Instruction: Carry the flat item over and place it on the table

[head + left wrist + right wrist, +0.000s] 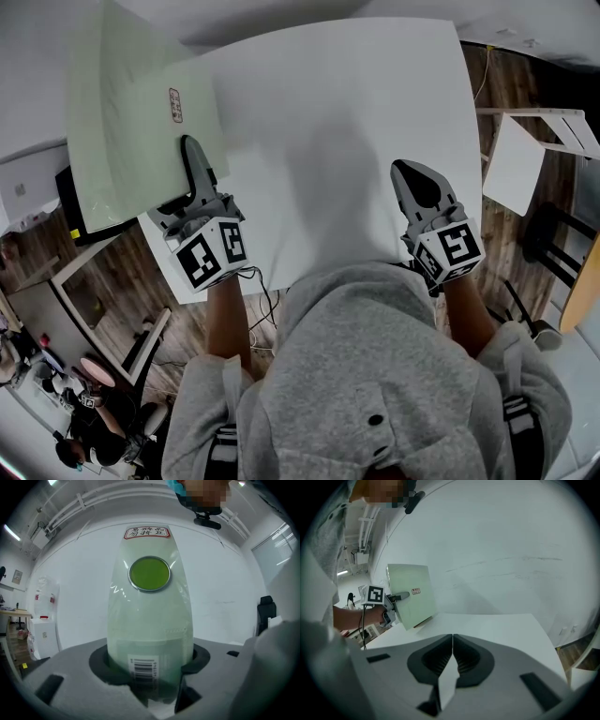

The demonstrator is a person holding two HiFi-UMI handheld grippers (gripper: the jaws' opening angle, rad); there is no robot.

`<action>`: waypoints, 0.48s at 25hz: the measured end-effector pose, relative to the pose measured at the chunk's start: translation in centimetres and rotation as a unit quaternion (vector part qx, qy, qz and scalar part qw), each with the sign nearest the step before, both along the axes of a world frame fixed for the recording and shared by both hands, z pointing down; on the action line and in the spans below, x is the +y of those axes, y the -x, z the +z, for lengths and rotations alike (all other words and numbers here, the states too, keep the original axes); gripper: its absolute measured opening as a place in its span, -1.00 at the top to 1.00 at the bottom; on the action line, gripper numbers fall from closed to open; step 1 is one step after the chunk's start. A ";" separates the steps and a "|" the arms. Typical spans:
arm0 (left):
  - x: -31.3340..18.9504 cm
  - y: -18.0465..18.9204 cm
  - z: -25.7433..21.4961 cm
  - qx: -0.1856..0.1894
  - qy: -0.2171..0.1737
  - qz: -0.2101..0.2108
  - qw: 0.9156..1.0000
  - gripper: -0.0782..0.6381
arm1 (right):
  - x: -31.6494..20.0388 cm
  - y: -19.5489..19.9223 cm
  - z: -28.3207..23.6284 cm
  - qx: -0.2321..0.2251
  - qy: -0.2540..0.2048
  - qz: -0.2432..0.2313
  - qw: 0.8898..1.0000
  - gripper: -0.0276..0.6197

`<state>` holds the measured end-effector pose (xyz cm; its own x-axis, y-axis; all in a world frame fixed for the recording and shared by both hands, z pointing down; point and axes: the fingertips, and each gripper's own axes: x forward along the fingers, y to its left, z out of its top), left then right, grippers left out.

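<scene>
The flat item (141,122) is a pale green sheet in clear wrap with a small red-edged label. It hangs partly over the left edge of the white table (356,112). My left gripper (192,150) is shut on its near edge. In the left gripper view the flat item (150,620) stands up between the jaws, showing a barcode and a green disc. My right gripper (417,173) hovers over the table's right part, shut with nothing in it. From the right gripper view the jaws (452,641) meet, and the flat item (412,597) shows at the left.
A black box (70,211) sits under the flat item's left side. A white panel (514,164) and a white frame (562,127) stand on the wooden floor to the right. A low white stand (103,281) and a person (94,422) are at lower left.
</scene>
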<state>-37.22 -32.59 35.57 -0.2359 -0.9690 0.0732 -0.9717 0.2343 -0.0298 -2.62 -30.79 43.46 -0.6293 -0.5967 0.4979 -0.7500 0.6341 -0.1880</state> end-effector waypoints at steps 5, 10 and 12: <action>-0.4 -0.1 1.1 0.001 0.006 -0.003 1.000 0.02 | 0.0 -0.3 0.1 0.005 0.003 0.001 1.000 0.83; -0.6 -0.1 2.3 -0.001 0.013 -0.002 1.000 0.02 | 0.0 -0.3 0.3 0.006 0.005 0.001 1.000 0.83; -0.6 -0.1 2.7 0.001 0.011 -0.004 1.000 0.02 | 0.1 -0.3 0.4 0.006 0.006 0.002 1.000 0.83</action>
<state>-37.08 -33.18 38.23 -0.2433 -0.9653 0.0945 -0.9699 0.2411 -0.0338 -2.35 -30.74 43.84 -0.6216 -0.5928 0.5121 -0.7542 0.6296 -0.1867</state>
